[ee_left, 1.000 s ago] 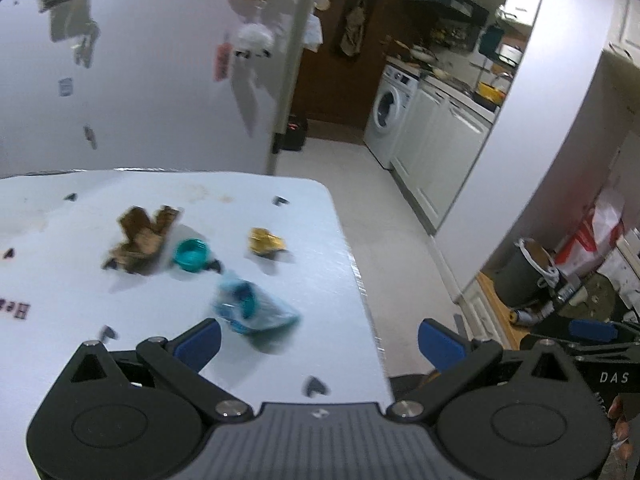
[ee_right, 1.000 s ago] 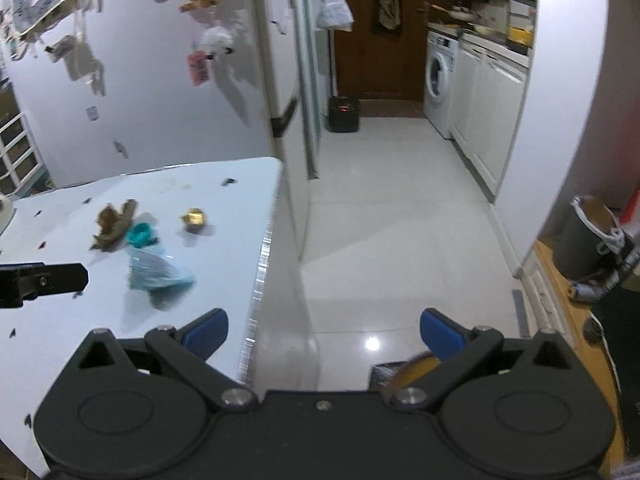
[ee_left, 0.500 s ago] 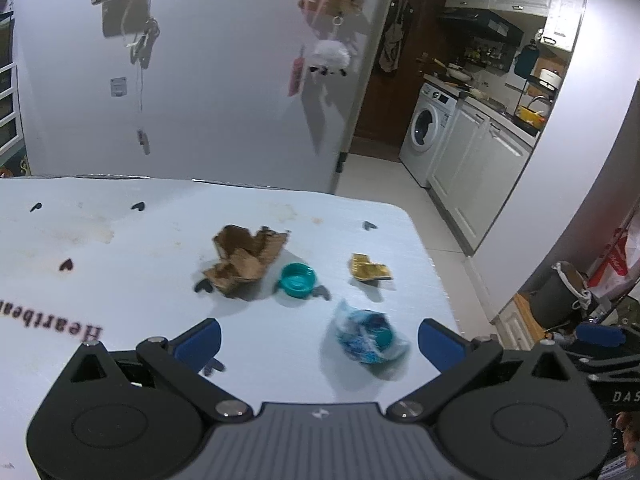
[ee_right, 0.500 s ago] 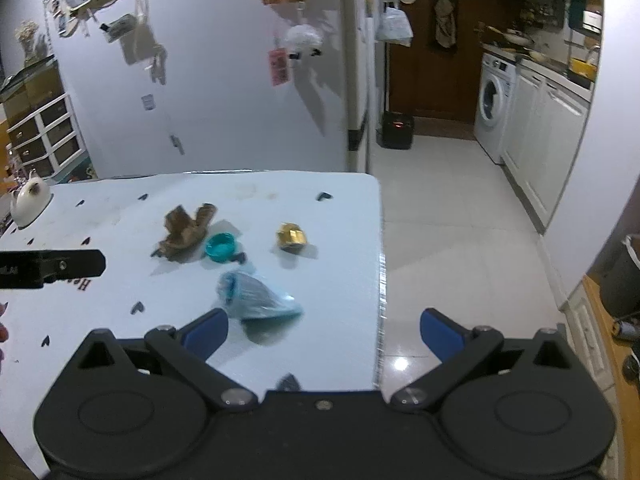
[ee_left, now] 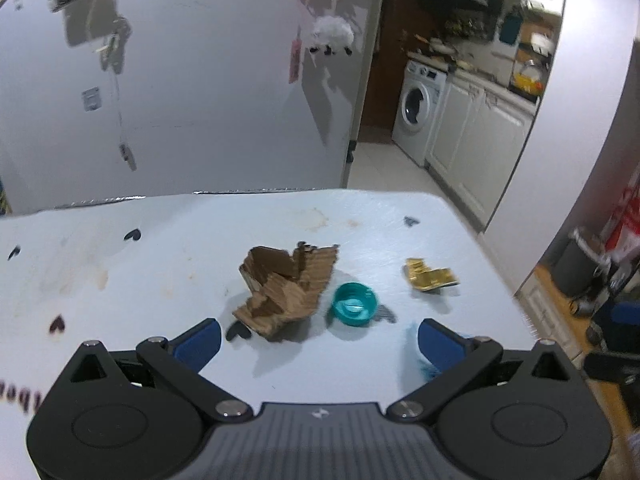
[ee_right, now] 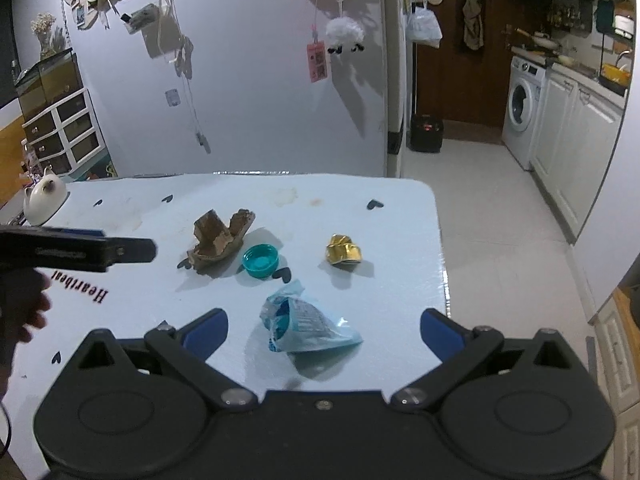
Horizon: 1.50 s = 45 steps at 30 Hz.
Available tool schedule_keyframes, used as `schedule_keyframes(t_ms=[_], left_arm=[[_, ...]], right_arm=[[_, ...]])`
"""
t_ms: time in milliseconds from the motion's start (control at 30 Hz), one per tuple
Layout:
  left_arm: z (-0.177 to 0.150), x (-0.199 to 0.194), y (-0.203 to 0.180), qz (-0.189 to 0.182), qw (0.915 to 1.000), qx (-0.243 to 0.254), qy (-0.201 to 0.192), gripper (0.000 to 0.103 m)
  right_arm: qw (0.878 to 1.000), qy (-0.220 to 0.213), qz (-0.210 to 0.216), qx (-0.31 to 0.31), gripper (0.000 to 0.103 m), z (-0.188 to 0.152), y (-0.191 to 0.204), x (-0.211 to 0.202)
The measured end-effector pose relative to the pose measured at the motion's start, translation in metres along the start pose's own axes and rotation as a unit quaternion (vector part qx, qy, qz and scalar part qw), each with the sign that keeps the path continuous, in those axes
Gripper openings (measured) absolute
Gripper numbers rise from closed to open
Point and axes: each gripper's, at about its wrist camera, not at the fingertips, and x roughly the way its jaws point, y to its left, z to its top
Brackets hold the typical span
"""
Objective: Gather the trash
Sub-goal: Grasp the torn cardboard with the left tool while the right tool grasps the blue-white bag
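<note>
Left wrist view: since a second ago my left gripper (ee_left: 318, 338) has swung left and closed in over the white table (ee_left: 160, 248). The torn cardboard scrap (ee_left: 286, 290) and the teal bottle cap (ee_left: 354, 304) now sit just ahead of the fingers, between them; before, they lay well to the left. Fingers are spread wide, nothing between them. The gold foil wrapper (ee_left: 430, 276) lies to the right of the cap, apart from it. The crumpled blue plastic wrapper (ee_left: 420, 364) is mostly hidden behind my right-hand finger.

Right wrist view: my right gripper (ee_right: 324, 330) has also turned from the floor toward the table. Its fingers are wide apart and empty. The blue wrapper (ee_right: 304, 322) lies directly between them, near the table's front edge. Cardboard (ee_right: 220, 238), cap (ee_right: 260, 260) and foil (ee_right: 343, 250) lie beyond it. The left gripper's finger (ee_right: 80, 250) reaches in from the left, short of the cardboard.

Judgement: all four pieces of trash are on the table, none collected yet. Both grippers are lined up for a first pick, left on cardboard or cap, right on the blue wrapper.

Writing: "Heartbeat" printed on the tabletop (ee_right: 78, 286), upside down to me. Small dark hearts dot the surface. Print on the blue wrapper is too small to read.
</note>
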Motion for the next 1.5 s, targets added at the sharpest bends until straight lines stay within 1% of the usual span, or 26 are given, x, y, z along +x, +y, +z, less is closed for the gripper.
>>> schedule_keyframes(t_ms=[100,300,500,600,767,800,900,1000,1033,1067,1133,1200,1267,1300,1333,1367,1400,1433,1500], left_arm=[[0.003,0.026,0.01,-0.003,0.9997,0.022,0.008,0.103],[0.001,0.074,0.022,-0.011,0.9987,0.046,0.017,0.103],[-0.004,0.116,0.026,-0.017,0.9963,0.077,0.036,0.103],[-0.005,0.131,0.028,-0.019,0.9949,0.091,0.039,0.1],[-0.001,0.146,0.035,-0.029,0.9942,0.093,0.047,0.089],[0.0,0.148,0.035,-0.028,0.9941,0.094,0.047,0.087],[0.001,0.152,0.036,-0.029,0.9936,0.098,0.048,0.076],[0.002,0.151,0.037,-0.031,0.9946,0.091,0.041,0.071],[0.002,0.15,0.038,-0.03,0.9952,0.085,0.038,0.065],[0.002,0.149,0.039,-0.029,0.9958,0.079,0.037,0.055],[0.0,0.146,0.04,-0.019,0.9971,0.066,0.033,0.05],[-0.001,0.143,0.043,-0.021,0.998,0.049,0.032,0.05],[-0.003,0.14,0.043,-0.018,0.9984,0.041,0.034,0.049],[-0.004,0.138,0.043,-0.017,0.9986,0.036,0.035,0.049],[-0.005,0.135,0.043,-0.015,0.9988,0.029,0.037,0.049],[-0.006,0.133,0.043,-0.015,0.999,0.019,0.038,0.049],[-0.008,0.13,0.042,-0.015,0.999,0.011,0.04,0.049],[-0.01,0.127,0.042,-0.015,0.999,0.002,0.042,0.049],[-0.013,0.122,0.039,-0.012,0.9988,-0.006,0.047,0.049]], right_arm=[[1.0,-0.001,-0.012,-0.004,0.103,0.001,0.005,0.014],[1.0,-0.008,-0.006,-0.016,0.103,0.001,0.011,0.04],[0.999,0.012,0.0,-0.052,0.103,-0.001,0.018,0.068],[0.998,0.026,0.011,-0.06,0.103,-0.001,0.018,0.081],[0.996,0.04,0.018,-0.079,0.103,-0.002,0.021,0.101],[0.995,0.043,0.019,-0.089,0.103,-0.003,0.023,0.104],[0.991,0.049,0.019,-0.127,0.103,-0.006,0.033,0.113],[0.985,0.054,0.025,-0.161,0.103,-0.009,0.043,0.12],[0.984,0.057,0.028,-0.169,0.103,-0.01,0.046,0.123],[0.983,0.061,0.031,-0.172,0.101,-0.011,0.048,0.125],[0.981,0.068,0.035,-0.178,0.093,-0.013,0.051,0.13],[0.979,0.076,0.035,-0.185,0.087,-0.016,0.054,0.135],[0.977,0.083,0.033,-0.192,0.078,-0.018,0.056,0.14],[0.976,0.085,0.028,-0.196,0.077,-0.019,0.056,0.142],[0.976,0.085,0.023,-0.201,0.073,-0.02,0.057,0.143],[0.975,0.085,0.02,-0.203,0.068,-0.021,0.057,0.143],[0.975,0.085,0.016,-0.205,0.064,-0.021,0.056,0.144],[0.975,0.086,0.01,-0.206,0.057,-0.021,0.056,0.144],[0.975,0.088,0.006,-0.206,0.055,-0.019,0.054,0.144]])
